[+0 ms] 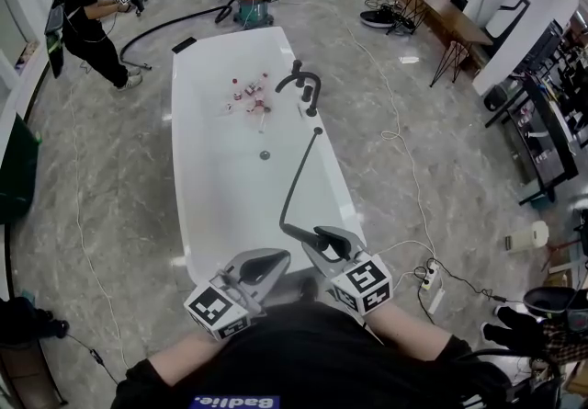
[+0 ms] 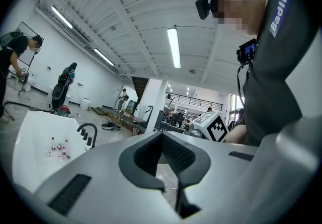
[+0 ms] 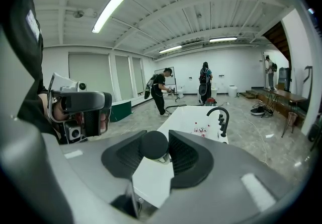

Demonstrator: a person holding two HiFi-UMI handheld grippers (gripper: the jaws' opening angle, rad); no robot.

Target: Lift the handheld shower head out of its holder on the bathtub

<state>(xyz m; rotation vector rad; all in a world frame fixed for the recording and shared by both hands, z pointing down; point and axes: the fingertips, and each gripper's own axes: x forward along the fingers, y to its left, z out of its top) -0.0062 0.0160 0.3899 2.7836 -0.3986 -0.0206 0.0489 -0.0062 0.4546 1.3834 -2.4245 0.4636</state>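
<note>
**Shower head in my right gripper, over the near end of the tub**

From the head view I look steeply down on the white bathtub [image 1: 181, 152], which runs away from me across a grey marbled floor. My right gripper [image 1: 323, 238] sits over the tub's near right corner, and its jaws stand partly apart, closed on the black handheld shower head [image 1: 301, 232]. In the right gripper view the shower head [image 3: 154, 144] shows as a round dark knob pinched between the two ribbed pads, with the white tub beyond it. The black hose [image 1: 296, 173] curves from the shower head up along the right rim to a fitting just below the black faucet [image 1: 303, 81]. I cannot pick out the holder itself from here.

My left gripper [image 1: 274, 260] hovers just beside the right one, over the tub's near end. In the left gripper view its jaws [image 2: 162, 140] meet at the tips, and the hollow between the pads holds nothing. It points out level across the room. Each gripper carries its marker cube close to my body.

Inside the tub, a few small bottles [image 1: 250, 96] lie scattered near the faucet, with the drain [image 1: 265, 155] a little nearer to me. Past the far end stands a red vacuum [image 1: 253, 5], and a person in black [image 1: 92, 12] bends over at the upper left
</note>
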